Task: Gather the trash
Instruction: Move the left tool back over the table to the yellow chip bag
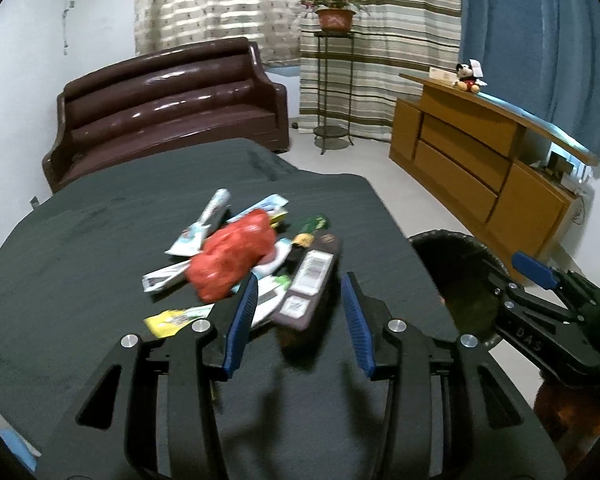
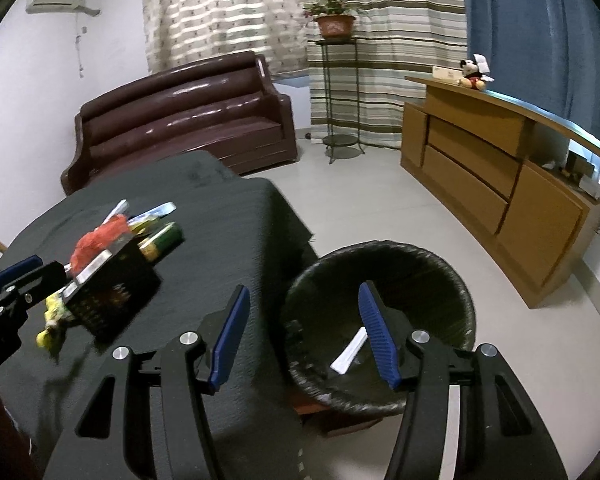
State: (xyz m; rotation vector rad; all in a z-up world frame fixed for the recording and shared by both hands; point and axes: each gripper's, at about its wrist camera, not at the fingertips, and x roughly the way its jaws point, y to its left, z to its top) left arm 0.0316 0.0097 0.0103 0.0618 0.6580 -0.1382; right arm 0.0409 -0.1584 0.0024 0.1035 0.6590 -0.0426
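Since both views are smeared by motion, print on the wrappers can't be read. A dark box is seen w/ a barcode label, its lower end blurred out; it lies between the fingers of the left gripper, lower centre of frame. The jaws are held partly spread: a gap is visible btwn the box and the pad on the frame's left, while contact on the other side can't be judged. The trash pile, incl. a red bag, is left on the dark-clothed table, mid-frame; some pieces are covered by the bag and box. The right gripper is held spread and empty, angled down over the black bin, lower centre-right. A white strip inside is partly hidden by one finger. The bin's near rim is cut off by the gripper body.
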